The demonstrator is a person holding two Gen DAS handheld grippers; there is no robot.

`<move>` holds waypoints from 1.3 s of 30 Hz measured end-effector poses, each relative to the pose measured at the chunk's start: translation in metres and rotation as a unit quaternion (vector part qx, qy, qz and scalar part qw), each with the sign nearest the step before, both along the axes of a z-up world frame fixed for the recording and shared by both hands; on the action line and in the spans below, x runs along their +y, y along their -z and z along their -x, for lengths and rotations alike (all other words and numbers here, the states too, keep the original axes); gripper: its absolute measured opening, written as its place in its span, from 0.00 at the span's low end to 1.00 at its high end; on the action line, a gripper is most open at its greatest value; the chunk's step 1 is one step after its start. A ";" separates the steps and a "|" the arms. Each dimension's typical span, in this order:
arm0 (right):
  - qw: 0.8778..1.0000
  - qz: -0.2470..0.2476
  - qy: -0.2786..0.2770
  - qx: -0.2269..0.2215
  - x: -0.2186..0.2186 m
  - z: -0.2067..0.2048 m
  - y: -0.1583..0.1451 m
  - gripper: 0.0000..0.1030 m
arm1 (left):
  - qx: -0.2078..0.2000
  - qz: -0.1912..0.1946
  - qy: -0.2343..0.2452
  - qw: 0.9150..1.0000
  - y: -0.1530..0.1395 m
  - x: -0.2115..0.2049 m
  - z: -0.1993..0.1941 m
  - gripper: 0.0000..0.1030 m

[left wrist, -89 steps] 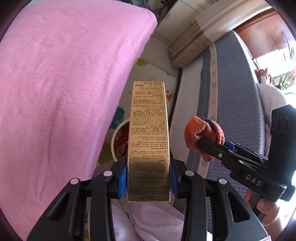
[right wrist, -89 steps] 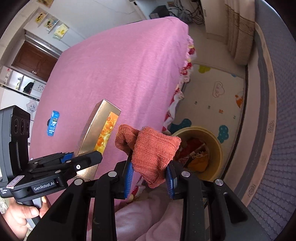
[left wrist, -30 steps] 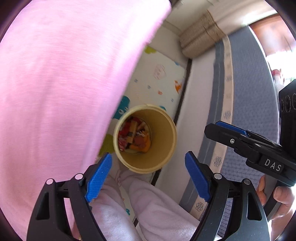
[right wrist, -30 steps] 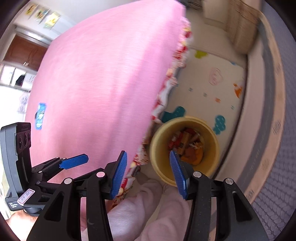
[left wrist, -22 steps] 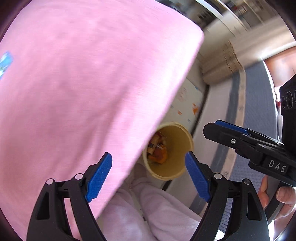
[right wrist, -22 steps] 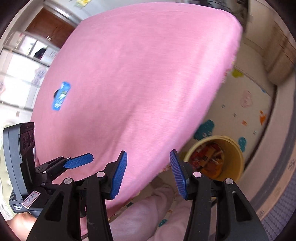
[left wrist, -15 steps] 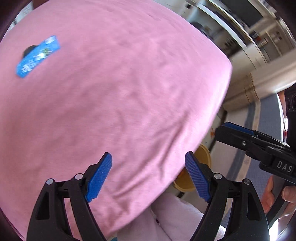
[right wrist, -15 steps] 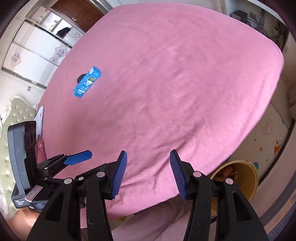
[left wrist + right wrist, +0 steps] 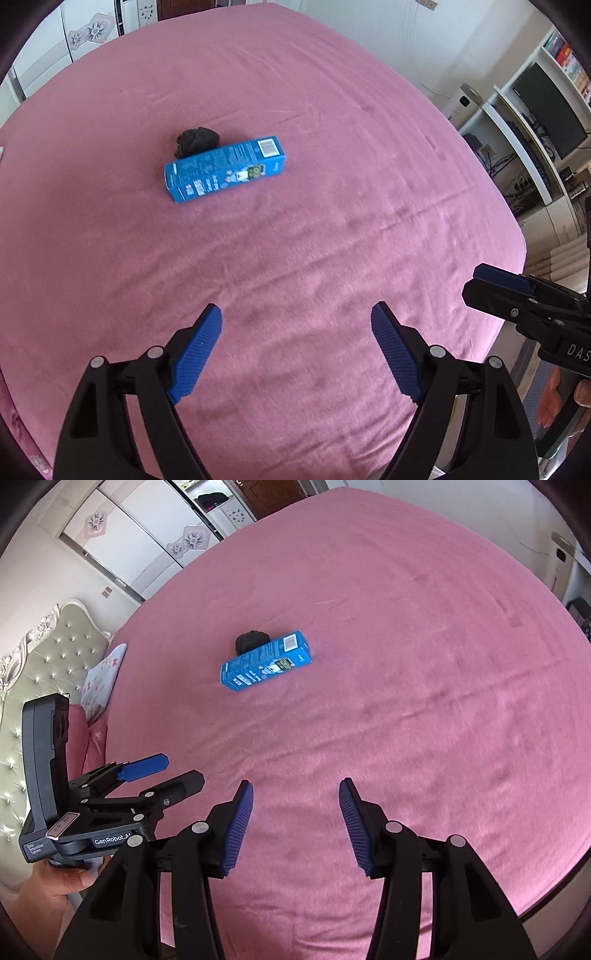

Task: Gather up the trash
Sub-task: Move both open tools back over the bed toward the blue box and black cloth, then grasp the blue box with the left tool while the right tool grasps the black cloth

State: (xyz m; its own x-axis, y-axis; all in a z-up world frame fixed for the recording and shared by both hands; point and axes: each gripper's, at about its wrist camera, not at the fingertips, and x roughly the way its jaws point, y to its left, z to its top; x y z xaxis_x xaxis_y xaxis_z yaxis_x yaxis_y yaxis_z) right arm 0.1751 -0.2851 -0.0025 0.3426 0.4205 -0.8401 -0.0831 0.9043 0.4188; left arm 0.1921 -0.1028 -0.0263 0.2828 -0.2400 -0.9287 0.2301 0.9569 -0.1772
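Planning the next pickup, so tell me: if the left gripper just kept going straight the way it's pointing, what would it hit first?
Most likely bare pink bedsheet. The open, empty left gripper points steeply down, well short of the blue box and dark wad.

Black tongs (image 9: 296, 350), ribbed blue pads (image 9: 197, 349)

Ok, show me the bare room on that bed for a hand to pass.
The pink sheet is bare from the blue box to the near edge, and right toward the shelves. The only crowded spot is mid-bed: the black wad lies against the box's far side. Both grippers hang open over the near stretch.
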 end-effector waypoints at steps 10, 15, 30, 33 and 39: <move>0.999 0.017 -0.041 0.019 0.032 -0.120 0.044 0.58 | -0.005 -0.050 0.022 0.998 0.044 0.020 -0.117 0.81; 0.999 0.011 -0.035 0.032 0.036 -0.153 0.072 0.58 | 0.005 -0.092 0.061 0.994 0.082 0.019 -0.170 0.81; 0.998 0.001 -0.001 0.062 0.028 -0.189 0.113 0.58 | 0.036 -0.126 0.184 0.974 0.138 -0.016 -0.221 0.81; 0.998 0.003 0.001 0.065 0.029 -0.194 0.118 0.58 | 0.045 -0.123 0.189 0.973 0.147 -0.018 -0.226 0.80; 0.998 0.006 -0.002 0.065 0.037 -0.204 0.122 0.58 | 0.053 -0.111 0.190 0.974 0.158 -0.017 -0.224 0.61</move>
State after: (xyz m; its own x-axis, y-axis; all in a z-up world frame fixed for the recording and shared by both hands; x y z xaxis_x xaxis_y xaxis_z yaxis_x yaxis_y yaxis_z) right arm 0.3788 -0.2481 -0.1246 0.2283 0.4114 -0.8824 -0.0323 0.9090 0.4154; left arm 0.4158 -0.1197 -0.1841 0.1130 -0.0980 -0.9888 0.5669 0.8236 -0.0168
